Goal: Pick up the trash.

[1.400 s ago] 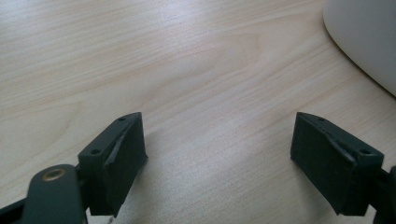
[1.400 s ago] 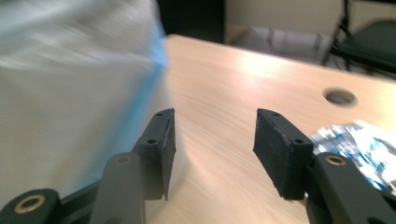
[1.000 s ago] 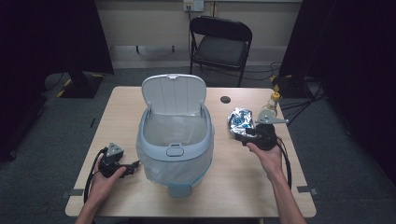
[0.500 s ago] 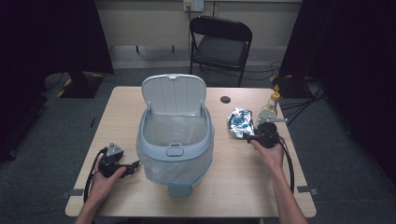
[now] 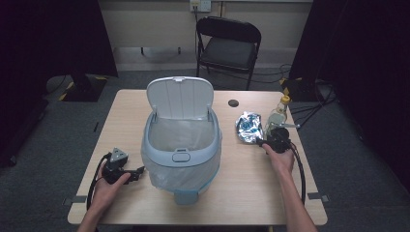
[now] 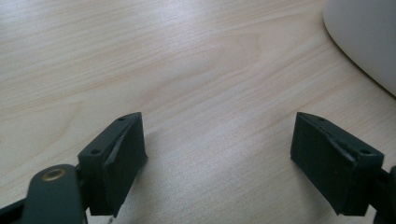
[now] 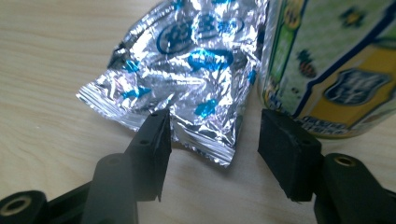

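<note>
Step in hand: grasping the silver foil wrapper (image 7: 187,79) for the open lidded bin (image 5: 181,145).

The right tool (image 7: 212,149) is half open and has been closing, nothing gripped; its jaws straddle the wrapper's near corner. Lower until both pads bracket the sealed edge, clear of the bottle (image 7: 336,65) at right, then close.

The wrapper lies flat on the worktop (image 5: 241,193), right of the bin; long axis near-to-far, sealed edge toward the tool.

The left tool (image 6: 219,154) rests wide open, empty.

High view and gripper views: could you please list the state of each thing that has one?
Bin: lid up, lined.
Foil bag: crumpled, lying flat beside the bottle.
Bottle: upright, capped.
Left gripper: open, nothing between.
Right gripper: open at the bag's corner, just been closing.
</note>
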`<state>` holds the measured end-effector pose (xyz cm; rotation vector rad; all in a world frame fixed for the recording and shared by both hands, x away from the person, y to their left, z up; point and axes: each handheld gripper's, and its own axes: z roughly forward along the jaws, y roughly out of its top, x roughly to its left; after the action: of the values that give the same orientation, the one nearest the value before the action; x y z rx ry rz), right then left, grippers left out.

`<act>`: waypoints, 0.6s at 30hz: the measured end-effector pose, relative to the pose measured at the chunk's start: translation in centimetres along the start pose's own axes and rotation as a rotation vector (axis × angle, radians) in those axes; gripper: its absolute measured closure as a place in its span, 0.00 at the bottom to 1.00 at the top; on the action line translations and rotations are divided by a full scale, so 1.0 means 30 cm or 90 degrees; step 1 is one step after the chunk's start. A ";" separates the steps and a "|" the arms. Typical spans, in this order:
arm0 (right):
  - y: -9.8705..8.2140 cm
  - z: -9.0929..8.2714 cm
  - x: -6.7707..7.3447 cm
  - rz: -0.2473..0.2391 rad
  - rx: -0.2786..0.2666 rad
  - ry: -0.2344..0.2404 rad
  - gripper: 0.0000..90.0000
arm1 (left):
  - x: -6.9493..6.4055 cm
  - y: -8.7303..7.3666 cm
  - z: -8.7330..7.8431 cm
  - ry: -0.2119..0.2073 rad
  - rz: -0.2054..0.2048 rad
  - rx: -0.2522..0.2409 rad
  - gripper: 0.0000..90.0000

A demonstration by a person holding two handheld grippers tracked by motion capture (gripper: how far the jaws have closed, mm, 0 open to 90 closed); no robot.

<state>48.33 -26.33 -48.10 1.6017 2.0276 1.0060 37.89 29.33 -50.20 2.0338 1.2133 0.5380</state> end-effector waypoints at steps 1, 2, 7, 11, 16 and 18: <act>-0.003 0.010 0.002 0.001 0.009 -0.002 0.47 | 0.000 0.000 0.000 0.000 0.000 0.000 0.19; -0.006 0.019 0.003 0.000 0.013 -0.005 0.47 | 0.000 0.000 0.000 0.000 0.000 0.000 0.19; -0.009 0.036 0.011 0.003 0.008 -0.011 0.49 | 0.000 0.000 0.000 0.000 0.000 0.000 0.19; -0.010 0.042 0.021 -0.022 0.004 -0.040 0.70 | 0.000 0.000 0.000 0.000 0.000 0.000 0.19; -0.015 0.045 0.020 -0.018 -0.009 -0.043 0.90 | 0.000 0.000 0.000 0.000 0.000 0.000 0.19; -0.018 0.044 0.022 -0.017 -0.006 -0.035 0.98 | 0.000 0.000 0.000 0.000 -0.001 0.000 0.19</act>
<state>48.67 -25.35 -49.29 1.5762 1.9987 0.9510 37.89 29.33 -50.20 2.0332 1.2139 0.5374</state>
